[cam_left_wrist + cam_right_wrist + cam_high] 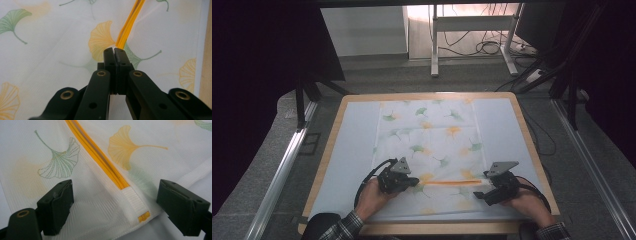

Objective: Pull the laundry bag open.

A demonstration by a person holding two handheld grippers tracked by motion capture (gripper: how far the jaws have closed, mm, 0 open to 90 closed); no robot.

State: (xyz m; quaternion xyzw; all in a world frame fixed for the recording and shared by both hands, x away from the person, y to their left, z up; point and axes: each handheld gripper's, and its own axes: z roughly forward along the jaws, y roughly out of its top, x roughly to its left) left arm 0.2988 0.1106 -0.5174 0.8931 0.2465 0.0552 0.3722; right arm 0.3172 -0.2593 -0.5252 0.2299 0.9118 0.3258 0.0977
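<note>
From the high view, a white mesh laundry bag [427, 150] printed with ginkgo leaves lies flat on the table [522, 125]; its orange zipper [447, 183] runs between the left gripper [412, 182] and right gripper [479, 194].

In the left gripper view, the jaws are pinched together at the zipper's [130, 22] near end, probably on its pull.

In the right gripper view, the jaws stand apart, straddling the zipper's [100, 157] closed end and white fabric tab [133, 200]. The mesh looks light, limp and slippery; that stiffer tab seems the best hold.
</note>
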